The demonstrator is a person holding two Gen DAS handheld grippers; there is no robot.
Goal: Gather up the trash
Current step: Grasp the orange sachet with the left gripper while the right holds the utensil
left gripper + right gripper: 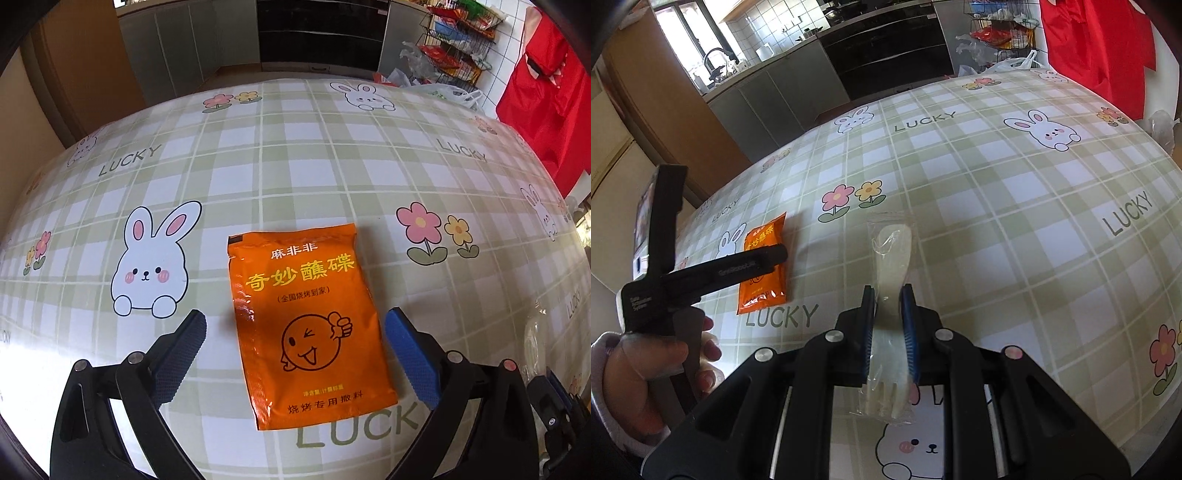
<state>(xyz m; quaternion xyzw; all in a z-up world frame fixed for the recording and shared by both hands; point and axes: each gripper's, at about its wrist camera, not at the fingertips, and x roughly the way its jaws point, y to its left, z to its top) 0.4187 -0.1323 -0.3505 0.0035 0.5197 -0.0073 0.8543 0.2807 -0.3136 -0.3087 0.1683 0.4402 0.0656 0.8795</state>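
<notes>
Orange packet [308, 325], "LUCKY" tablecloth [295, 155]

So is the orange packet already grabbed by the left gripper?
No, the left gripper is open around the orange packet, which lies flat on the table.

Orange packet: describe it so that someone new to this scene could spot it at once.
On the checked tablecloth with rabbits and flowers, look between the open left hand-held gripper's fingers. The orange packet lies flat there, the only bright foil item, with yellow lettering and a winking thumbs-up face.

one orange seasoning packet [310, 325], one wrapped plastic spoon [892, 258] (clear sleeve), two hand-held grippers.
</notes>
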